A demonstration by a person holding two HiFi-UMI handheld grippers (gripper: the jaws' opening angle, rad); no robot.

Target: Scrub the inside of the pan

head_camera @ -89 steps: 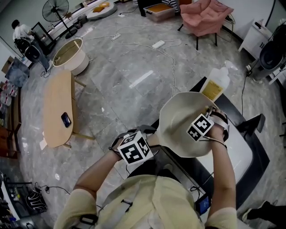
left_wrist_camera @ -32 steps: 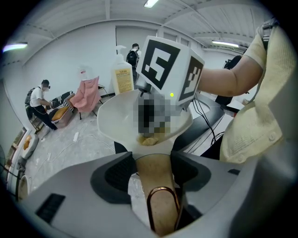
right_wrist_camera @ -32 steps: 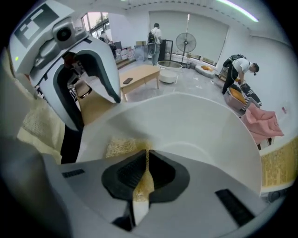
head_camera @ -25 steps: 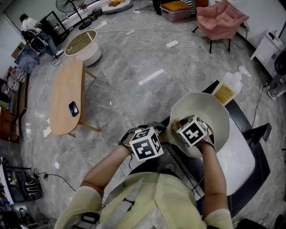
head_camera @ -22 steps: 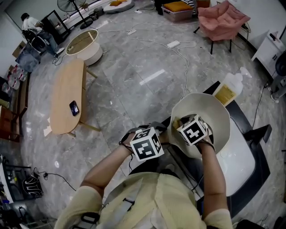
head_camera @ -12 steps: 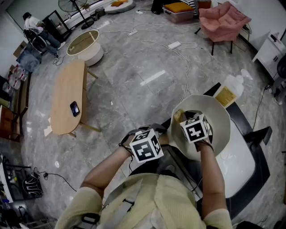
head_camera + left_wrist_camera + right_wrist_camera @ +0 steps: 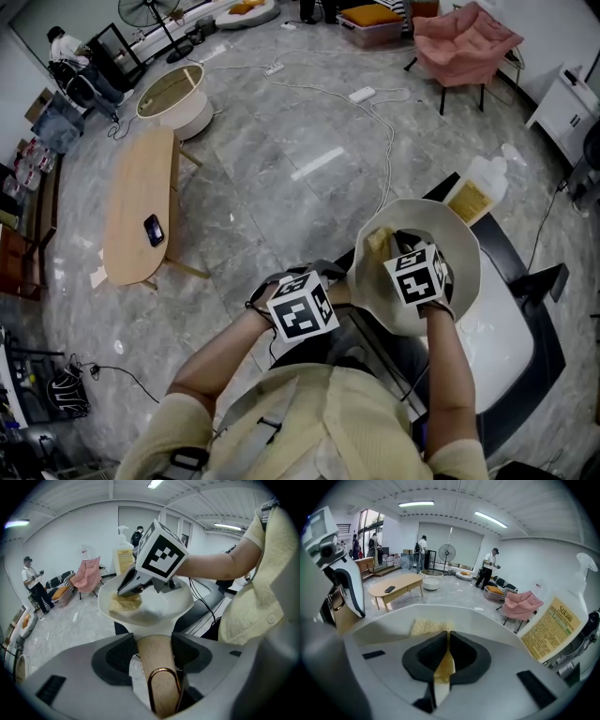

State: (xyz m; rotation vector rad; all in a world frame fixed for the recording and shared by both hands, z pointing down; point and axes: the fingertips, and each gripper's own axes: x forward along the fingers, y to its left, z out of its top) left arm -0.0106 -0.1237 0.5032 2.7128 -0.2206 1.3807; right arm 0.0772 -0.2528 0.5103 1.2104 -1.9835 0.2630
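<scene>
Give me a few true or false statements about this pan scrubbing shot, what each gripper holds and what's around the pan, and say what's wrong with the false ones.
1. The left gripper is clamped on the light wooden handle of the round cream pan. True.
2. The right gripper is open and empty. False: its jaws are shut on the yellow scrub sponge, inside the pan.
3. A white plastic bottle with a yellow label is beside the pan. True.
4. The sponge lies on the oval wooden table. False: a dark phone lies there.
</scene>
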